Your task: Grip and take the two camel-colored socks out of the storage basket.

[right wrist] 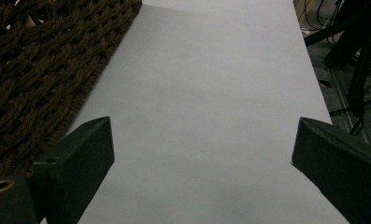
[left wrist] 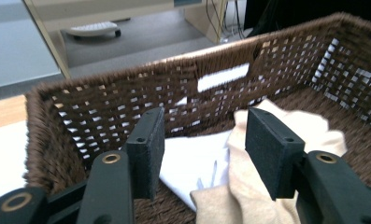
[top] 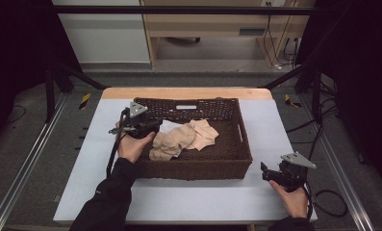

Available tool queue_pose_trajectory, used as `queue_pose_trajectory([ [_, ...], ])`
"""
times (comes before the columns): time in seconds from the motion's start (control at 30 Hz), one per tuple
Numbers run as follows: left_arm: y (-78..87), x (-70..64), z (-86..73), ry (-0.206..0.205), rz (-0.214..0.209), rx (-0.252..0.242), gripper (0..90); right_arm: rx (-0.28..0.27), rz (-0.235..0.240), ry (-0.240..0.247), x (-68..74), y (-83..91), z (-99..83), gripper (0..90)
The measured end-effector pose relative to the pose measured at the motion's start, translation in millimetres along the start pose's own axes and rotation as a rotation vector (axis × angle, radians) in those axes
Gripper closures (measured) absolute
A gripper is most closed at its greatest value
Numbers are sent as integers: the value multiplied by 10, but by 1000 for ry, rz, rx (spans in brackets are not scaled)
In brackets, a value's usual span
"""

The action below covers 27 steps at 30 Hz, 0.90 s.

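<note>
- Cloths (top: 184, 138) lie bunched in a brown woven basket (top: 236, 159) in the middle of a white-covered table (top: 188, 199); most are beige, and a white one (top: 168, 126) peeks out at their far left.
- Left gripper (top: 152, 126), held in the person's left hand (top: 133, 147), hovers over the basket's left side, just beside the pile.
- Seen from the left gripper view, its jaws stand apart with nothing between them; the white cloth (left wrist: 192, 168) and a beige cloth (left wrist: 248, 196) lie just below and ahead, inside the basket wall (left wrist: 103, 112).
- Right gripper (top: 270, 174) rests low at the table's right front, outside the basket and well apart from the pile.
- Its jaws, in the right gripper view, are spread wide over bare table (right wrist: 211, 102), with the basket's outer wall (right wrist: 38, 79) at the left edge.
- Judged step: the left gripper looks poised to pick a cloth from the basket; no grasp is made yet.
- Next move likely calls for lowering the left jaws onto a fold of cloth and closing on one layer only, since the pieces overlap and two could lift together.
- The right gripper appears to wait; it may be needed to take a second corner once a cloth is raised.
</note>
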<state>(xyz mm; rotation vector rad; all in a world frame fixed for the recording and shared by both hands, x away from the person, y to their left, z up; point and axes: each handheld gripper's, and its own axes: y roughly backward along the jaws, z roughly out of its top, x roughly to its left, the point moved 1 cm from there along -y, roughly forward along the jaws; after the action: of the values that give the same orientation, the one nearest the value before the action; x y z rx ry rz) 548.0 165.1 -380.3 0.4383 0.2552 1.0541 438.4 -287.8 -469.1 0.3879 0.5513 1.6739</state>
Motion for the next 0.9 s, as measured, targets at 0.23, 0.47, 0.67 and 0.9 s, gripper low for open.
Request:
queue_pose_trajectory([
  [0.23, -147, 18, -142, -7, 10, 79, 460, 0, -1, 0, 2, -1, -1, 61],
  [0.47, -190, 22, -213, -11, 27, 113, 476, 6, 1, 1, 7, -6, -3, 61],
  [0.67, -258, 0, -265, -33, 34, 187, 509, 6, 1, 3, 7, -9, -3, 61],
  [0.9, -311, -34, -306, -47, 37, 247, 521, 7, 1, 3, 8, -6, -4, 61],
])
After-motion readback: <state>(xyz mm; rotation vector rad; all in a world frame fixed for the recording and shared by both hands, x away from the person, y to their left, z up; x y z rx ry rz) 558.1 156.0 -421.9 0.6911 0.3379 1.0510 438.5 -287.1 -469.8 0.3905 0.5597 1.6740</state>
